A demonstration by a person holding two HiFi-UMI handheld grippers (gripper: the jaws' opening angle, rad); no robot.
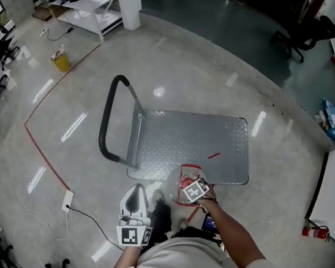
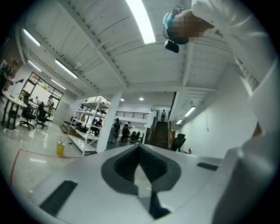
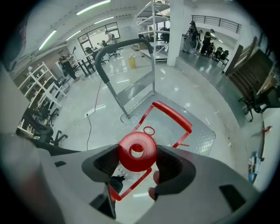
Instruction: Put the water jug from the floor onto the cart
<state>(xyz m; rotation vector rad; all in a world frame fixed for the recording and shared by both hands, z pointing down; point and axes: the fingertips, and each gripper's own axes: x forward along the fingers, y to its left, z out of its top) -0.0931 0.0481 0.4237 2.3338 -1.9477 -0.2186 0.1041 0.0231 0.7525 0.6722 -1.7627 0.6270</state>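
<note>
Head view: the cart (image 1: 191, 143) stands on the floor (image 1: 182, 76), its black push bar (image 1: 109, 116) at the left. The right tongs (image 1: 192, 189) are at the cart's near edge, on top of the jug (image 1: 187, 175). The left tongs (image 1: 136, 201) are held close to the person's body, apart from the jug.

Left gripper view: the left tongs (image 2: 140, 151) point up toward the ceiling, closed on each other with nothing between them.

Right gripper view: the right tongs (image 3: 137, 162) grip the jug's red cap (image 3: 136, 151) from both sides. The jug's red handle (image 3: 173, 116) shows above the cart's deck (image 3: 201, 142). Whether the jug rests on the deck cannot be told.
</note>
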